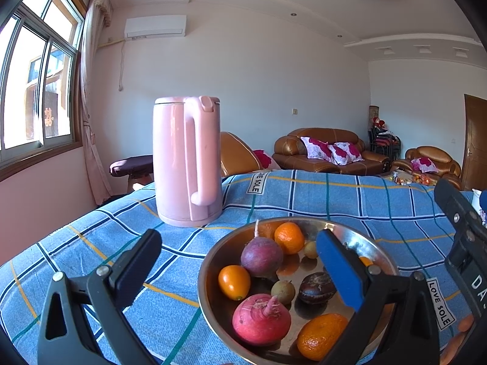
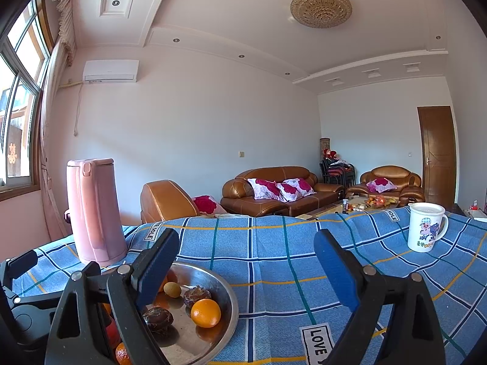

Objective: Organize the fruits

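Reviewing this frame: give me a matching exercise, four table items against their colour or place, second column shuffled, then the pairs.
Column one:
1. kettle
2. mug
3. metal bowl
4. radish

Column two:
A. white with a cartoon print, standing alone on the blue checked cloth
B. pink-red, lying in the bowl
C. pale pink, upright behind the bowl
D. shiny, holding the fruit

Pairs: 1-C, 2-A, 3-D, 4-B

One metal bowl (image 1: 213,261); in it two radishes, red (image 1: 261,319) at six o'clock, purple (image 1: 261,257) at twelve; two tangerines (image 1: 289,237); one kumquat (image 1: 234,282); one pink kettle (image 1: 187,161); one mug (image 2: 426,228).
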Demonstrator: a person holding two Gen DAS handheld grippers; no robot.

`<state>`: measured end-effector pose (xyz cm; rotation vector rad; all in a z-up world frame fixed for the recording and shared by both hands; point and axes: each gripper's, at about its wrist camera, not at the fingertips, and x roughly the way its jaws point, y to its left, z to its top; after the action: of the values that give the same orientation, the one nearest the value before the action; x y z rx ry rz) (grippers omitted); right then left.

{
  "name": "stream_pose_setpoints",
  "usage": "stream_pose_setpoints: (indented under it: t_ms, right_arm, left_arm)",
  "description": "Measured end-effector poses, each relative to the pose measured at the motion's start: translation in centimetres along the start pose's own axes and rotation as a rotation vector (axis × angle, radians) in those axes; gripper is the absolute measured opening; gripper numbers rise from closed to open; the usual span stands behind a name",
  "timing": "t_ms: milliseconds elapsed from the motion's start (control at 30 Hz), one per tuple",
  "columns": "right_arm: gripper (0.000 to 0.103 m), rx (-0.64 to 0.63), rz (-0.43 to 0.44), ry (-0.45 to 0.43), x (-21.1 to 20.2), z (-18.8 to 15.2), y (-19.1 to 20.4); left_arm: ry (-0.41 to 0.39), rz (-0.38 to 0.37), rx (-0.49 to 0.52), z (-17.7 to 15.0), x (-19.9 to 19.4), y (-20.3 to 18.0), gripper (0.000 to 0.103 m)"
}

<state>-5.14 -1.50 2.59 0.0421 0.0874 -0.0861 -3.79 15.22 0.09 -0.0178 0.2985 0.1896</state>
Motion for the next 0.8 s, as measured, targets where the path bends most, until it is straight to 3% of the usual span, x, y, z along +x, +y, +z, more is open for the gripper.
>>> stream_pose_setpoints:
  t_ms: [800]
  right_arm:
    - [0.092,-0.006,0.003,0.006,0.27,0.00,0.12]
  left_arm:
    - [0.015,0.021,0.007,0.09,0.43,-0.15,0.103]
